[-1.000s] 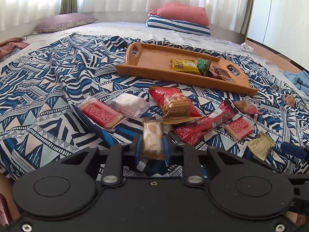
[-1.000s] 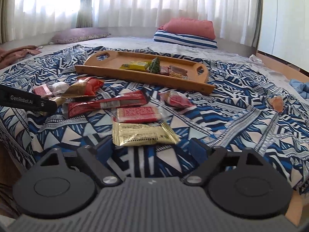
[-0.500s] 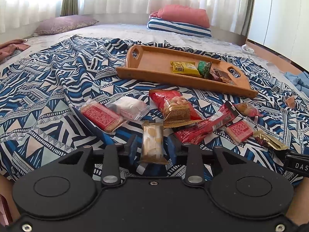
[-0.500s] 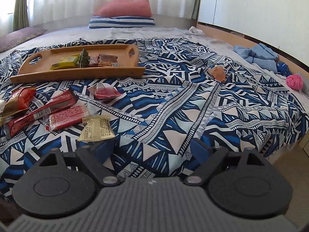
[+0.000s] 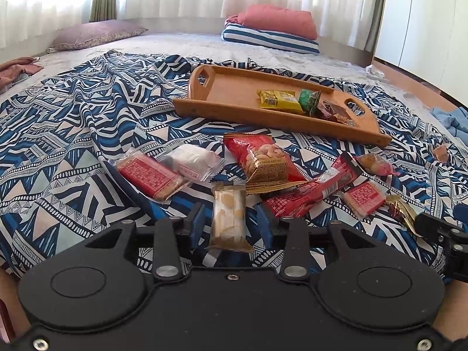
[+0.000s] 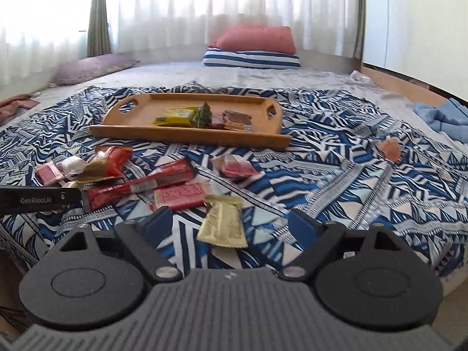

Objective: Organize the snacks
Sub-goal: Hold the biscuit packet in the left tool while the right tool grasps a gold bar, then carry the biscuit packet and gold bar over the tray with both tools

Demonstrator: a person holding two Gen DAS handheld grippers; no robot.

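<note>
My left gripper [image 5: 229,222] stands parted, its blue pads clear on both sides of a crinkly pale wafer packet [image 5: 228,219] lying flat on the patterned bedspread [image 5: 73,146]. My right gripper [image 6: 229,223] is spread wide around a glossy gold packet [image 6: 223,224], not touching it. The oblong wooden tray [image 6: 187,139], with cut-out handles, holds yellow, green and brown wrappers. Only the left view shows the white pillow-shaped packet [image 5: 191,161] plainly; only the right shows the blue cloth [image 6: 441,117] in full.
</note>
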